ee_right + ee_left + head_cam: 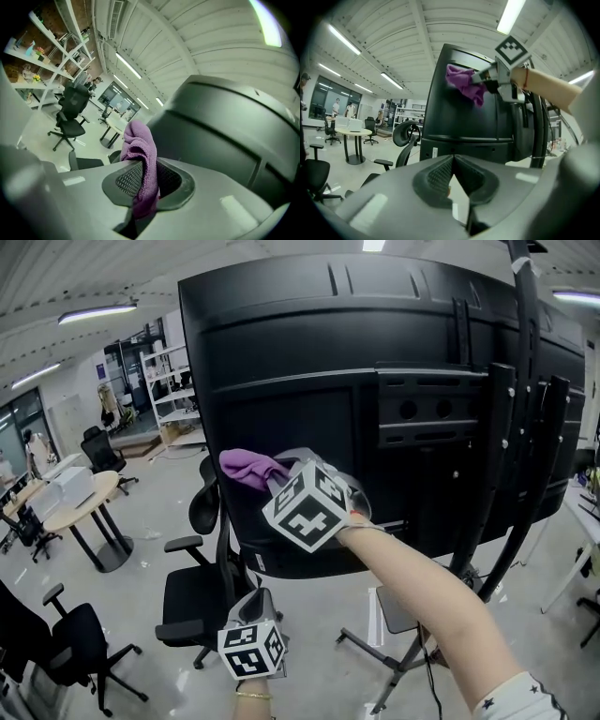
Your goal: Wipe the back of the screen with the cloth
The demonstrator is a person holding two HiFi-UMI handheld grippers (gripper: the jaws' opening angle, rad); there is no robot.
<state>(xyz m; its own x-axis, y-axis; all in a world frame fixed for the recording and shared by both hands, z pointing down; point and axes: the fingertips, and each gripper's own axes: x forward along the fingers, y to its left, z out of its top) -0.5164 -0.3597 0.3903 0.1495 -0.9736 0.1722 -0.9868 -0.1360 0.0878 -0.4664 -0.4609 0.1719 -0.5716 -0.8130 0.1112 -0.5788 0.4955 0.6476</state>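
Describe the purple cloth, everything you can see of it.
The cloth is purple and fuzzy, like microfibre, bunched into a crumpled wad. The right gripper is shut on its middle. One end sticks out past the jaws and the rest trails back between them. It is held against the black back of the screen, seemingly touching it.

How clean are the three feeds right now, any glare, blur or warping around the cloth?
Head view: sharp, but the lens bows the screen; the cloth reads clearly. Left gripper view: the ceiling lamp is blown out, the near jaws look soft, and the cloth is crisp. Right gripper view: greenish cast, glare at top right, cloth in focus between the jaws.
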